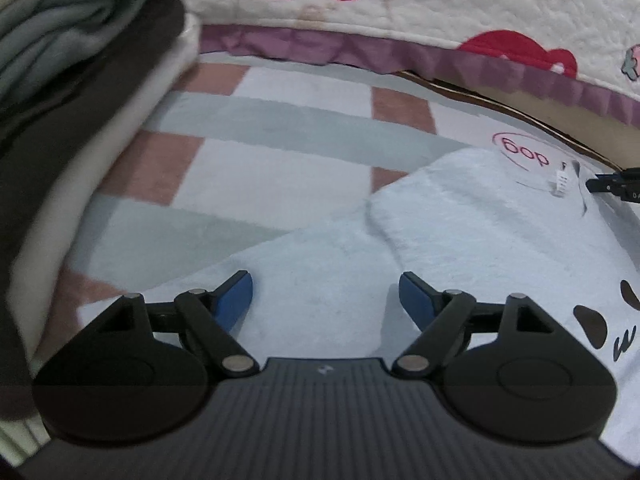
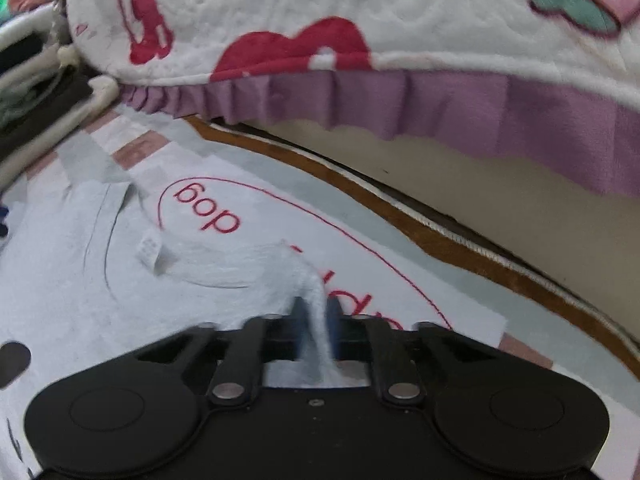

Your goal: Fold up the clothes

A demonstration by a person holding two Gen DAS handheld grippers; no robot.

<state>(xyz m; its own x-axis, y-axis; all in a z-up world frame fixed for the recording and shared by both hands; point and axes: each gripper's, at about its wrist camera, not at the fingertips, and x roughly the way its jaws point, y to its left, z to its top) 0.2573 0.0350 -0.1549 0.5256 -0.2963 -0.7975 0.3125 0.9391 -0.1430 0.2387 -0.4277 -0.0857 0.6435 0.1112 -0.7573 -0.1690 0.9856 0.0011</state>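
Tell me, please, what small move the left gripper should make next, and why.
Probably lower the open left gripper and close on the pale blue fleecy garment lying beneath it: the right gripper already pinches a ridge of that fabric, so folding likely needs a second hold.

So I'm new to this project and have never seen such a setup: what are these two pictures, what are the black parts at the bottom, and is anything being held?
Each picture comes from a camera on a hand-held gripper that a person carries, looking forward along its two fingers. In the left one, the left hand-held gripper is open above a white garment spread on a checked mat; a stack of folded clothes sits to the side. In the right one, the right hand-held gripper is shut on a pinch of that garment. A patterned quilt hangs behind.
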